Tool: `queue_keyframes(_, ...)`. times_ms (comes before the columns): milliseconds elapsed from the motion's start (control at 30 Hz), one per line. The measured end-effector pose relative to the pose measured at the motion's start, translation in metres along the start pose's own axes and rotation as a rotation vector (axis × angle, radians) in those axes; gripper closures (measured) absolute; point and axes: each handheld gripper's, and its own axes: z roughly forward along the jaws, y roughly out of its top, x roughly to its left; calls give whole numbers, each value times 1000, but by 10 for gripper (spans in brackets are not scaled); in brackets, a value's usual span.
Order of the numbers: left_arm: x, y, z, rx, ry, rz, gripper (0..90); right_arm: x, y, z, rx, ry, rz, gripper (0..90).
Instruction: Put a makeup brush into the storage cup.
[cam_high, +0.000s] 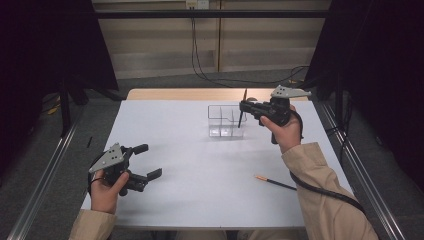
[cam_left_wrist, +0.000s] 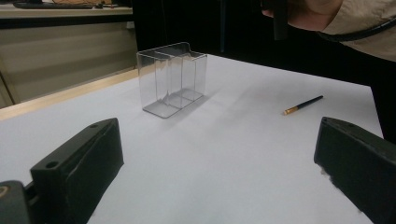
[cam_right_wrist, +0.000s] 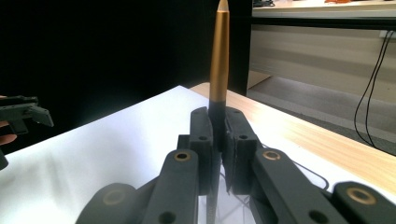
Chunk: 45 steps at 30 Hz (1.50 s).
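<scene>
My right gripper (cam_high: 243, 106) is shut on a dark pencil (cam_high: 241, 120) and holds it upright over the right side of a clear divided holder (cam_high: 224, 122) at the back of the white table (cam_high: 200, 200). In the right gripper view the jaws (cam_right_wrist: 218, 130) clamp the pencil's dark part, and its gold end (cam_right_wrist: 218, 56) points up. My left gripper (cam_high: 150, 161) hovers at the front left, open, with nothing between its jaws (cam_left_wrist: 219, 177). Ahead of it stand the clear holder (cam_left_wrist: 173, 79) and a second pencil (cam_left_wrist: 303, 104) lying flat.
The second pencil (cam_high: 275, 182) lies on the table's right front, near my right sleeve. A bare wooden strip (cam_high: 190, 94) runs along the far edge. Metal rails flank the table, and cables lie on the floor behind it.
</scene>
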Motion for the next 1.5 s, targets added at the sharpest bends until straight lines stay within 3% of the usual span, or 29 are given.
queue_keyframes(400,1,-1,-1,-6,4,-5,11,-10,5,3,-4,-37,-5,832)
queue_keyframes(1500,3,-2,1,-3,-8,-1,11,-19,16,25,-9,-108,-42,832)
